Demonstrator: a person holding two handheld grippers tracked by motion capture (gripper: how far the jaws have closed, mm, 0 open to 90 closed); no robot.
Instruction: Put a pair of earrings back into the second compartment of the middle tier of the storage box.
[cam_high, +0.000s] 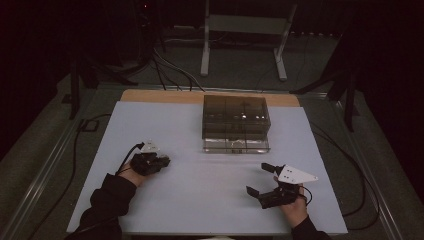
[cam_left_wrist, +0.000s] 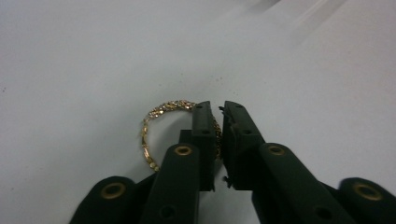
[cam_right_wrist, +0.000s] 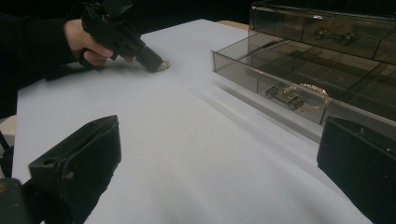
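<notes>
**Left jaws pinch a gold bracelet on the white tabletop**

Nearest the high camera, at about five o'clock on the table, the right gripper (cam_high: 260, 178) rests in the person's hand with its two black jaws spread wide and nothing between them. Its own view confirms this: one jaw rises at seven o'clock, the other at four o'clock, with bare white table (cam_right_wrist: 187, 154) between them.

Across at about nine o'clock on the table in the high view, the left gripper (cam_high: 162, 161) sits low on the surface, held by a hand in a dark sleeve (cam_high: 107, 200). Its jaws have closed on a gold chain bracelet (cam_left_wrist: 161, 109). In the left gripper view the two pads meet on the right-hand side of the loop, a short stretch of chain clamped between them, while the rest of the loop curls out toward ten o'clock and lies flat on the white surface. From the right gripper view, the same gripper (cam_right_wrist: 156, 63) appears at eleven o'clock, its tips angled down onto the table with a glint of chain at them.

Farther off, at twelve o'clock on the table, stands a smoked transparent drawer box (cam_high: 236, 122). Its lowest drawer (cam_right_wrist: 280, 70) is pulled out toward the person, and a piece of gold jewellery (cam_right_wrist: 313, 93) lies in the front compartment beside the metal drawer handle (cam_right_wrist: 285, 95). Beyond the table's far edge, a grey metal stand (cam_high: 245, 30) rises from the floor.
</notes>
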